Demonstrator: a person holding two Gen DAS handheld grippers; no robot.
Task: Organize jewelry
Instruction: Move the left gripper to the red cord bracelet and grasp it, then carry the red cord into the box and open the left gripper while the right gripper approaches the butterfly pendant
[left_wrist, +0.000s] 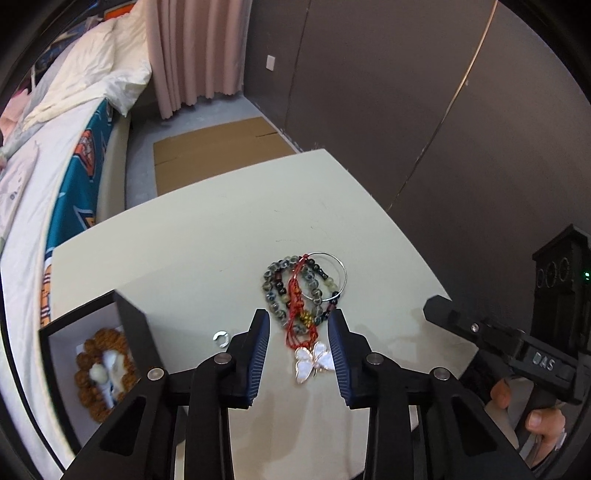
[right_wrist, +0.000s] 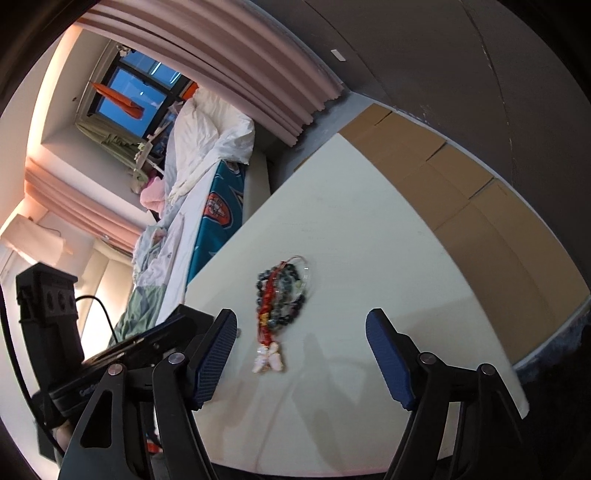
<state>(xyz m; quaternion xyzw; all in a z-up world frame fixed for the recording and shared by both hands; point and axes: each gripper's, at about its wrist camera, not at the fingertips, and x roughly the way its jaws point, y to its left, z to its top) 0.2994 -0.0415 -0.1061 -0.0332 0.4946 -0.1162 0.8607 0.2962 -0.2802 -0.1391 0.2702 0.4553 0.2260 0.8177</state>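
Observation:
A tangle of jewelry (left_wrist: 304, 291) lies on the cream table (left_wrist: 207, 243): grey and dark bead bracelets, a red knotted cord (left_wrist: 295, 299), a silver bangle (left_wrist: 338, 264) and a white butterfly pendant (left_wrist: 314, 362). My left gripper (left_wrist: 298, 315) hangs over its near end, blue pads either side of the cord and butterfly, with gaps showing, so open. A small silver ring (left_wrist: 221, 339) lies just left of it. My right gripper (right_wrist: 301, 319) stands wide open short of the same pile (right_wrist: 282, 295), nothing between its fingers.
A black box (left_wrist: 122, 317) at the table's left corner holds a brown bead bracelet (left_wrist: 101, 373). The bed (left_wrist: 55, 155) runs along the table's left side. Flat cardboard (left_wrist: 214, 147) lies on the floor beyond. A dark wall (left_wrist: 406, 110) borders the right.

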